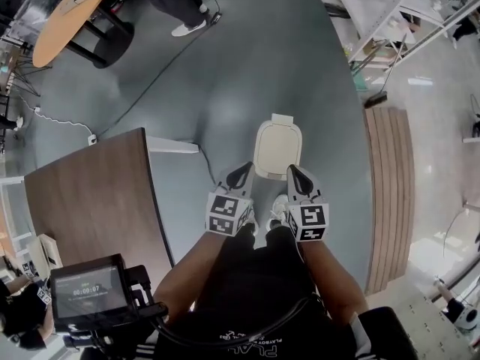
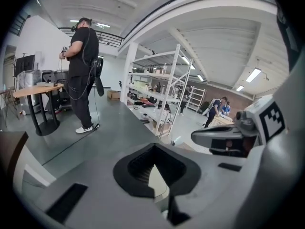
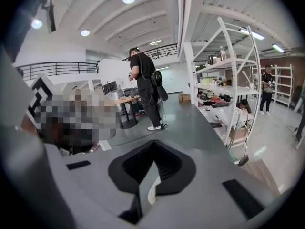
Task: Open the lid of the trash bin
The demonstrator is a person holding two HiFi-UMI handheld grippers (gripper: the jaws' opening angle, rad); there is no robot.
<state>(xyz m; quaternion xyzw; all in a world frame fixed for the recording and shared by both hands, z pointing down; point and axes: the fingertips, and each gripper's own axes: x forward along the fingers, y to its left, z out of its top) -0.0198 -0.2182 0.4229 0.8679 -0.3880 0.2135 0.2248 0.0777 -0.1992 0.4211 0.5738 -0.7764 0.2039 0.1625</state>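
Observation:
In the head view a cream trash bin (image 1: 277,147) with a rounded lid stands on the grey floor straight ahead, and the lid lies flat and closed. My left gripper (image 1: 241,174) hovers at the bin's near left corner. My right gripper (image 1: 295,174) is at its near right corner. Both are held above and just short of the lid, and neither touches it. Each has its jaws together with nothing between them. In the left gripper view the left gripper (image 2: 153,150) shows only a sliver of the cream bin (image 2: 155,181) through its pads. The right gripper (image 3: 152,145) shows the same.
A brown wooden table (image 1: 97,193) stands close on my left. A slatted wooden board (image 1: 390,193) lies to the right. A person (image 1: 182,6) stands by a round table (image 1: 64,17) farther off, with a cable (image 1: 161,70) trailing over the floor. White shelving (image 1: 405,10) is at far right.

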